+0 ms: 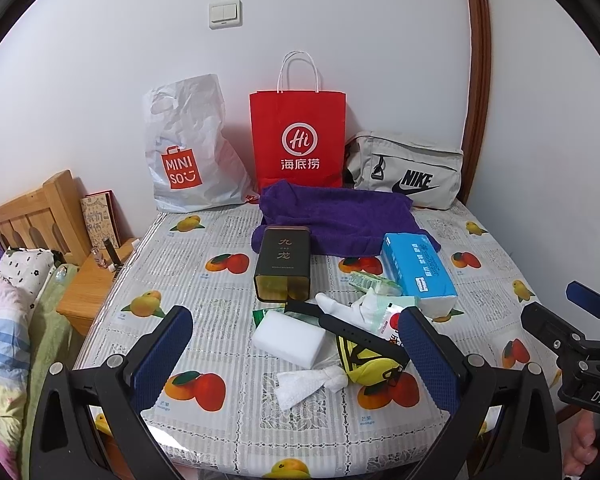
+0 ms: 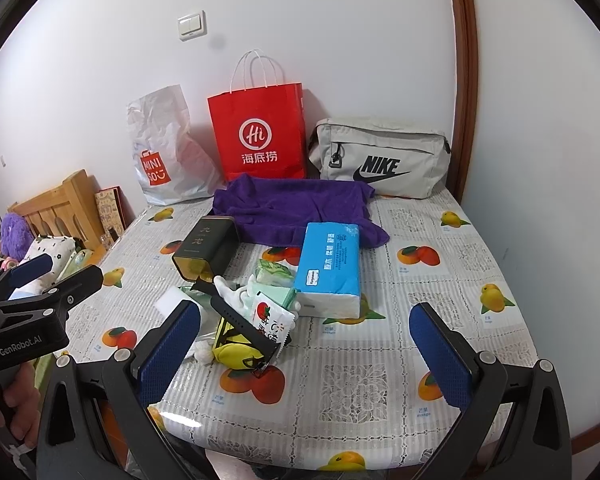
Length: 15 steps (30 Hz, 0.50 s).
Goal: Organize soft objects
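**Tangled pile, wide-open jaws: the snags ahead**

Fruit-printed plastic covers the table [image 1: 228, 240], which stands against a white wall with three bags at the top of the frame: a white plastic bag [image 1: 188, 148], a red paper bag [image 1: 298, 136] and a grey pouch [image 1: 408, 168]. The soft things lie mid-frame: a purple towel [image 1: 340, 216], a blue tissue pack [image 1: 418, 268], a white sponge [image 1: 288, 338], a knotted white cloth [image 1: 312, 382] and a yellow pouch [image 1: 370, 360].

Both grippers hover near the bottom of their views, holding nothing. The left gripper [image 1: 300, 356] has its jaws spread wide, and so does the right gripper [image 2: 304, 356].

The likely trouble is the heap at centre. A black strap [image 1: 364, 334] lies across the yellow pouch, and a snack packet [image 2: 270, 318] and small wrappers lean on it, so lifting the pouch could drag these along or scatter them. The dark tin [image 1: 282, 268] lies on its side touching the towel's edge; pulling the towel may roll it. The sponge and tissue pack would deform under a hard squeeze, and the upright paper bag looks easy to tip.
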Tool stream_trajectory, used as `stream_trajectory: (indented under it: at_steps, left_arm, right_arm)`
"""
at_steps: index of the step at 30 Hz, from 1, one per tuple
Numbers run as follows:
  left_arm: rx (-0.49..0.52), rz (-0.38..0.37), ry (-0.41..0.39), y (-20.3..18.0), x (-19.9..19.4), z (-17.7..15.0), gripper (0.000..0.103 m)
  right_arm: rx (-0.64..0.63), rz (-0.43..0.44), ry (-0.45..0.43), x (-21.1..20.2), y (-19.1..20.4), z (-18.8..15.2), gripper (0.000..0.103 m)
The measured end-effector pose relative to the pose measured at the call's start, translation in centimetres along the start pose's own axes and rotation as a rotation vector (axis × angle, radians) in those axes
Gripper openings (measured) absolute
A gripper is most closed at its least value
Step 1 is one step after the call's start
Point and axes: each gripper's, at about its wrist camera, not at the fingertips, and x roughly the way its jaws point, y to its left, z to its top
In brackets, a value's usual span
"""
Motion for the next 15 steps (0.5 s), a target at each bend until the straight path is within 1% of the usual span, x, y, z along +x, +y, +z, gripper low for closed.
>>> stream_trajectory:
  at_steps: [15]
  left_arm:
    - [0.004,0.004,-0.002,0.05,-0.48,0.22,0.103]
  right_arm:
    - [-0.002,-0.001,-0.001,-0.12,-0.01,0.00,0.103]
